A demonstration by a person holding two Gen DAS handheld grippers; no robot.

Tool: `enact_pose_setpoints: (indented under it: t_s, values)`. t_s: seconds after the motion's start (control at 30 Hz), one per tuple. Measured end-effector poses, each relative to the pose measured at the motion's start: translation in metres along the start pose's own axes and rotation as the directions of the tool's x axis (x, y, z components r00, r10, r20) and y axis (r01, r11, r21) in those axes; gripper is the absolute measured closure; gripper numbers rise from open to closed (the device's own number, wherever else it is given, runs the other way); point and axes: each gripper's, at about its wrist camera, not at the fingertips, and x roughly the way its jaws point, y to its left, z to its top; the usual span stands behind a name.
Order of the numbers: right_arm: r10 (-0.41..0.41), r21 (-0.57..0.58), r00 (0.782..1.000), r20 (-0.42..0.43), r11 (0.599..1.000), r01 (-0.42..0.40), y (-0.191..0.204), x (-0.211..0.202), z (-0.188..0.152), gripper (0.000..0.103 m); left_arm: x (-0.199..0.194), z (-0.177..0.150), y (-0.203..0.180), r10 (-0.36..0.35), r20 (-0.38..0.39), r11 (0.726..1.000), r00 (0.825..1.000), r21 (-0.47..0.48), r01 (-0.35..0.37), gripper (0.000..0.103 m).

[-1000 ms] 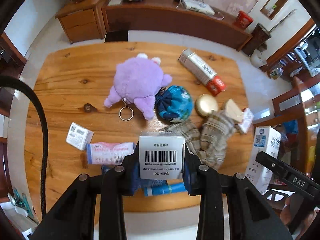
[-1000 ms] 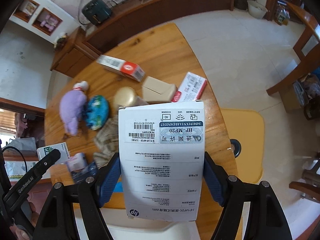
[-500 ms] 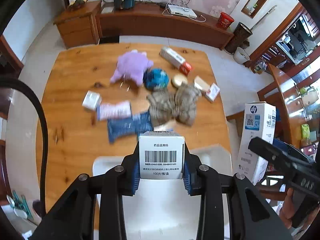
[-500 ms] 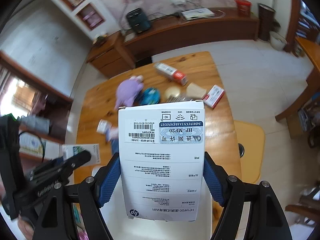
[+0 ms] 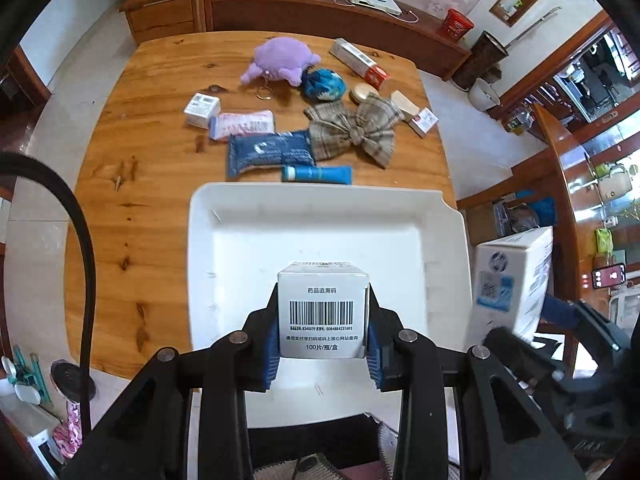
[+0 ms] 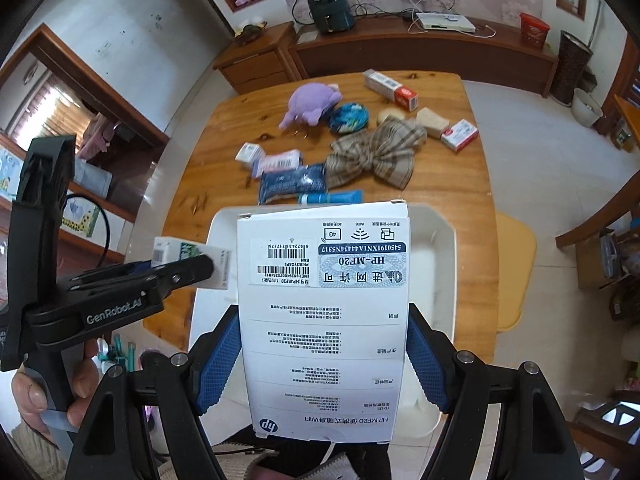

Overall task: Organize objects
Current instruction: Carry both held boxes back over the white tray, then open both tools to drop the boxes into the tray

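Note:
My left gripper (image 5: 323,342) is shut on a small white medicine box (image 5: 323,312) with a barcode, held above the white tray (image 5: 224,248). My right gripper (image 6: 323,354) is shut on a tall white HP box (image 6: 323,320), also over the white tray (image 6: 440,248). The HP box (image 5: 514,276) shows at the tray's right side in the left wrist view. The left gripper with the medicine box (image 6: 192,258) appears at the left of the right wrist view, a hand (image 6: 52,396) holding its handle.
On the wooden table (image 5: 132,148) beyond the tray lie a purple plush (image 5: 280,60), a blue-green pouch (image 5: 322,84), a plaid bow (image 5: 354,126), a blue packet (image 5: 268,152), a blue tube (image 5: 318,174), a pink pack (image 5: 244,123) and several small boxes. A yellow seat (image 6: 514,272) stands right of the table.
Both grippers pulled back from over the table's clutter toward the near edge, each keeping its box. The white tray now lies beneath them.

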Motion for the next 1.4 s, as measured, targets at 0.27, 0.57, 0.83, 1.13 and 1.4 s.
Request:
enact_pose_setpoints:
  t_s: [0.27,0.57,0.83,1.13,1.4]
  values:
    - [-0.034,0.034,0.999,-0.04,0.999,0.036,-0.006,0.017,-0.026,0.025,0.012,-0.019,-0.007,0.002,0.016,1.0,1.0,0.02,-0.002,0.066]
    - [-0.074,0.107,0.994,-0.076,0.991,0.082,-0.027,0.037,-0.04,0.025,0.033,-0.027,-0.006,-0.018,0.013,1.0,1.0,0.019,0.018,0.066]
    - [-0.103,0.111,0.987,-0.121,0.987,0.117,-0.029,0.061,-0.042,0.025,0.062,-0.026,-0.006,-0.039,-0.024,0.999,0.999,0.019,0.039,0.066]
    - [-0.161,0.083,0.977,-0.137,0.981,0.174,-0.03,0.079,-0.044,0.024,0.084,-0.034,-0.006,-0.023,-0.072,0.999,0.997,0.043,0.026,0.06]
    - [-0.191,0.062,0.963,-0.191,0.977,0.206,-0.032,0.09,-0.042,0.021,0.082,-0.033,0.004,-0.039,-0.052,0.999,0.998,-0.015,0.038,0.014]
